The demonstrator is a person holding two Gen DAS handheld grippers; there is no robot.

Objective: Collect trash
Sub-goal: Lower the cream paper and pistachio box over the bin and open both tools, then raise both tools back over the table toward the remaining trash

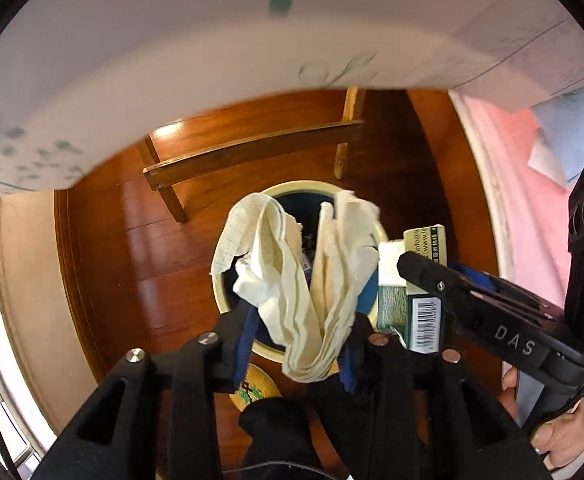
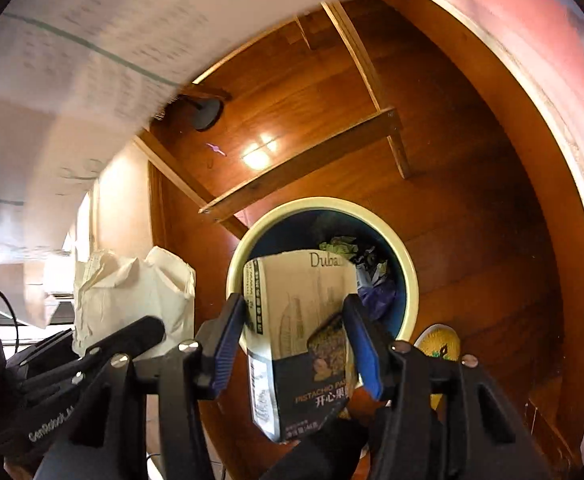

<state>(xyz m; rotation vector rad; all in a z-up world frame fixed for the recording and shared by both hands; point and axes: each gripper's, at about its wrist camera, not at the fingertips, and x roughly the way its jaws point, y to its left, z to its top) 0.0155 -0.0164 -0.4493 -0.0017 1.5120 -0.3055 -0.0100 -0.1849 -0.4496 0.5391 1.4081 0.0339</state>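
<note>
We hold both pieces of trash right above the bin [image 2: 323, 208], a round cream-rimmed bin with a dark inside standing on the wooden floor [image 2: 471, 216] under the table [image 1: 172, 60]. Crumpled scraps already lie at the bottom of the bin, so part of the collecting looks done; what we judge is left for these two pieces is the drop itself, and we cannot tell from here whether more trash waits elsewhere.

Our left tool [image 1: 303, 336] has its blue pads on either side of a crumpled paper [image 1: 303, 264]. The wad sits folded in a U, its bend low between the pads and its two ends rising over the bin's mouth, so its long axis runs roughly up and away from the tool toward the far rim of the bin. Whether the pads press it or have just let go we cannot tell for sure; the paper fills the gap.

Our right tool [image 2: 295, 340] stands partly spread around a small carton [image 2: 299, 320], a pistachio box. One pad is near its barcode edge, the other against its opposite side. The carton's long axis points along the fingers, its pale top end hanging over the bin's near rim, its dark bottom end toward us. It looks barely held, or not at all.
</note>
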